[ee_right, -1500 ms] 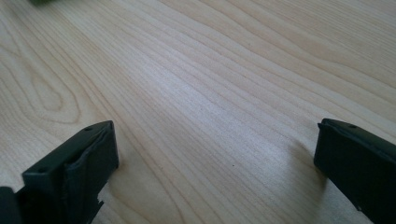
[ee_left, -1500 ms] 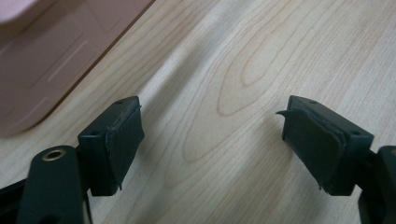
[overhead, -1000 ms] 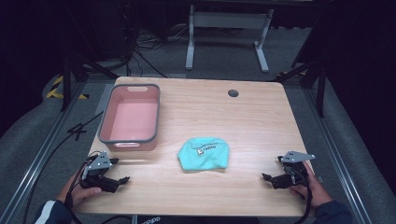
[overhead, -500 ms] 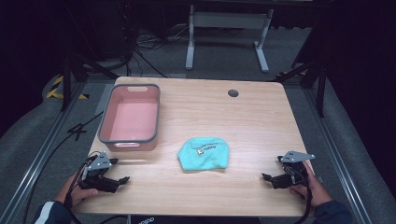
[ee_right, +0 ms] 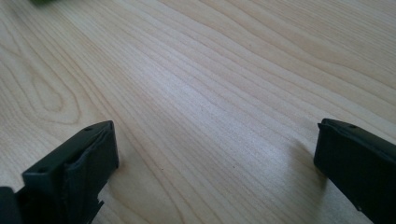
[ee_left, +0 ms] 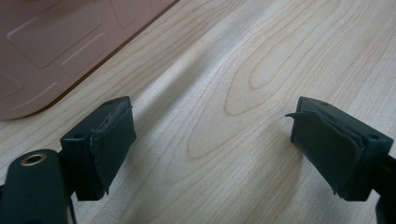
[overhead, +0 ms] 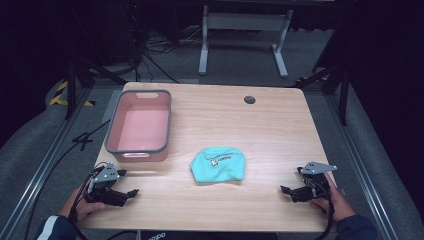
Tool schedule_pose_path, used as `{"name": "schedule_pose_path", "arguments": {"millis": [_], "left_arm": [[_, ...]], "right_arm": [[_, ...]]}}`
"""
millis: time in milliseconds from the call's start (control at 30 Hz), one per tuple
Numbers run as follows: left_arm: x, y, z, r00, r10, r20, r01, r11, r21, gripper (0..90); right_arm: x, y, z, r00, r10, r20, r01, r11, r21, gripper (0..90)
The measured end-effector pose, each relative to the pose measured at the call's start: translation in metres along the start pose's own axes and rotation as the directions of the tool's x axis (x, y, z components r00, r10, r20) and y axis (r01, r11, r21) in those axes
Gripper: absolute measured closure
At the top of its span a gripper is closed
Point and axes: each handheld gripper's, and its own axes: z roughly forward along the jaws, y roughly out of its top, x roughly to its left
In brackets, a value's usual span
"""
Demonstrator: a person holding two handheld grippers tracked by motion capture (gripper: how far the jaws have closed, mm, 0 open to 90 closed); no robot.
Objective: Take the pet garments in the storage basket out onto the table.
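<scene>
Between my two wide-open, empty tongs [overhead: 134, 191] [overhead: 283, 189] lies the soft, light teal cloth [overhead: 218, 164], best pinched at an edge.

Both grippers' fingers [ee_left: 109, 144] apart, low.

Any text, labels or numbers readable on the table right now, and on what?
Teal cloth: a small white label with dark print and a line of print above it, too small and blurred to read.
Table front edge: light lettering on the dark strip at the bottom of the high view, cut off and unreadable.
Pink bin: no text visible.
</scene>
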Motion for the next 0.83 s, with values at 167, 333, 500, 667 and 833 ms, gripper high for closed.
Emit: {"name": "schedule_pose_path", "arguments": {"millis": [167, 333, 500, 667, 833], "left_arm": [[-0.0003, 0.0004, 0.0007, 1.0, -0.009, 0.0, 0.009, 1.0, 0.001, 13.0], [-0.0005, 0.0007, 0.001, 0.9999, -0.011, -0.002, 0.011, 0.9999, 0.001, 12.7], [-0.0004, 0.0011, 0.0013, 1.0, -0.009, -0.003, 0.009, 1.0, 0.001, 12.3], [-0.0007, 0.0014, 0.0021, 0.9999, -0.014, 0.001, 0.014, 0.9999, 0.002, 11.8], [-0.001, 0.0016, 0.0019, 0.9999, -0.016, -0.005, 0.016, 0.9999, 0.004, 11.6]], "right_arm": [[0.0, 0.0, 0.0, 1.0, 0.0, 0.0, 0.0, 1.0, 0.0, 0.2], [0.0, 0.0, 0.0, 1.0, 0.0, 0.0, 0.0, 1.0, 0.0, 0.2], [0.0, 0.0, 0.0, 1.0, 0.0, 0.0, 0.0, 1.0, 0.0, 0.2], [0.0, 0.0, 0.0, 1.0, 0.0, 0.0, 0.0, 1.0, 0.0, 0.2], [0.0, 0.0, 0.0, 1.0, 0.0, 0.0, 0.0, 1.0, 0.0, 0.2]]}}
